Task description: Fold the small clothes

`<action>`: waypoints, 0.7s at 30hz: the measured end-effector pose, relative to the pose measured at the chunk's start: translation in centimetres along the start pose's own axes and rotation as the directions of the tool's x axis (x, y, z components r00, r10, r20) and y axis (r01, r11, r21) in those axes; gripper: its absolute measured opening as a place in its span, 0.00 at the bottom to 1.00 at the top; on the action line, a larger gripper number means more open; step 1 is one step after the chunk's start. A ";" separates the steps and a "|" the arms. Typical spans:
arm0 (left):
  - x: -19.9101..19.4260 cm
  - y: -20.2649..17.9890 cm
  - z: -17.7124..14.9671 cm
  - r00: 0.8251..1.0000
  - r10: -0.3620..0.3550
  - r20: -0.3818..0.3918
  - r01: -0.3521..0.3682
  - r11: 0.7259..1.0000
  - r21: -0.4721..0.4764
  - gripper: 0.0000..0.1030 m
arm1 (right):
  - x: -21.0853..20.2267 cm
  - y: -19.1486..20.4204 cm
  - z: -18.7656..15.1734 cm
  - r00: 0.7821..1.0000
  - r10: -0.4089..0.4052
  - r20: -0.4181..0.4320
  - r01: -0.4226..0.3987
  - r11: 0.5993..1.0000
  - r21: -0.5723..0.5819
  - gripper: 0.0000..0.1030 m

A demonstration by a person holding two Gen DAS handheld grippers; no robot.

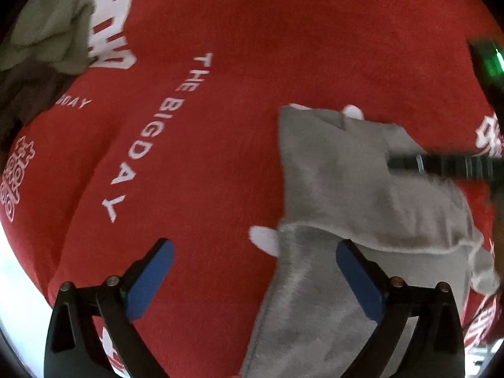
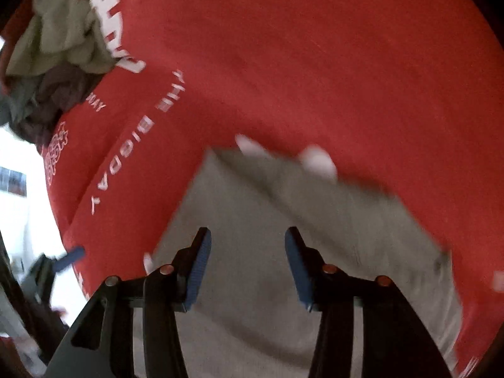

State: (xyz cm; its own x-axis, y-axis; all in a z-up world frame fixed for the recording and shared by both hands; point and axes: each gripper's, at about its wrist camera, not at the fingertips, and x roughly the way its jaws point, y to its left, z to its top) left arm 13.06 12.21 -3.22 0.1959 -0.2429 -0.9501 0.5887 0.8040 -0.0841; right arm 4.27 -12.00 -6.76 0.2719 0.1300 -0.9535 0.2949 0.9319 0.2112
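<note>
our left gripper and right gripper gape empty over the grey garment on the red cloth; a clothes heap sits well apart.

Daylight glares white at the lower left edges. The red cloth looks evenly lit, heavily bowed by fisheye; the grey garment smears with motion blur.

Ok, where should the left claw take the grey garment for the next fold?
Probably the near left edge of the grey garment, beside the white tab. That edge lies flat on the red cloth, just inside the open left claw, so come in from the left, low.
</note>
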 end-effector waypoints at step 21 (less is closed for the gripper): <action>-2.3 -8.7 0.4 1.000 0.009 -0.002 -0.008 0.993 0.121 1.00 | -4.3 -16.1 -21.0 0.992 -0.003 0.125 -0.090 0.674 0.733 0.59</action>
State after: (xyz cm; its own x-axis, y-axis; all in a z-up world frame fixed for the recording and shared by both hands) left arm 7.82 5.50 -0.20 0.1993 -0.2347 -0.9514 0.6774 0.7345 -0.0393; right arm -20.91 -20.49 -10.57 0.3834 0.0844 -0.9197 0.8456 0.3684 0.3863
